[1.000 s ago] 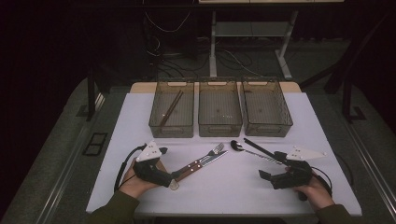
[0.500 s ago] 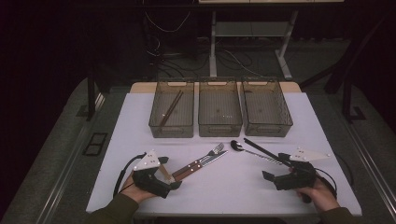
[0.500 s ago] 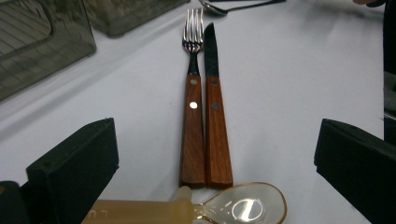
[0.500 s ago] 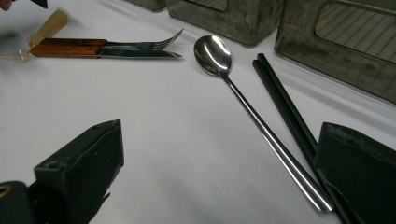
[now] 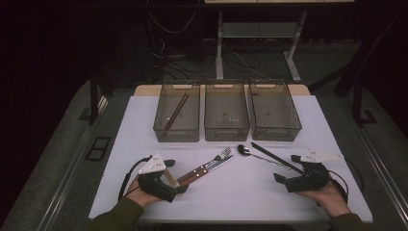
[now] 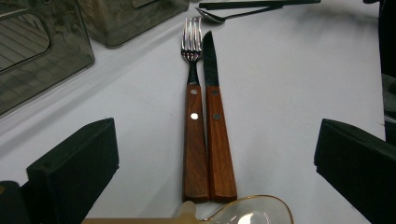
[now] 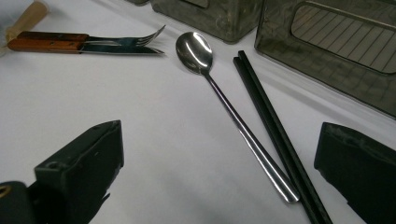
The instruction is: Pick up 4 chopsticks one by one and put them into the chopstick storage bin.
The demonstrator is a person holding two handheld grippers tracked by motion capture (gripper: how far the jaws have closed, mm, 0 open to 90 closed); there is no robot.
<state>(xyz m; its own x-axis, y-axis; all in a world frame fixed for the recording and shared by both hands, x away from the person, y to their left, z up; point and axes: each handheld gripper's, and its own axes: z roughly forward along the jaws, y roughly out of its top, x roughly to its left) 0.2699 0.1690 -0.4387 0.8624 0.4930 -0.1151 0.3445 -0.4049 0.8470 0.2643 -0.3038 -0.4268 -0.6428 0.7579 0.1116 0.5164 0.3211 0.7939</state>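
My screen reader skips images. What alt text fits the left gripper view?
A wooden-handled fork and knife lie side by side on the white table, centred between the open left gripper fingers.

Bare white table (image 5: 240,197) lies open between the left gripper (image 5: 180,189) and the right gripper (image 5: 278,179). Ahead of the left one, the fork (image 6: 192,107) and knife (image 6: 215,116) lie side by side, touching. The spoon (image 7: 224,102) and black chopsticks (image 7: 275,130) lie before the right gripper, and three bins (image 5: 226,113) wall off the far side.

Three bins (image 5: 226,118), one fork (image 6: 192,93), one knife (image 6: 215,107), one spoon (image 7: 224,102).
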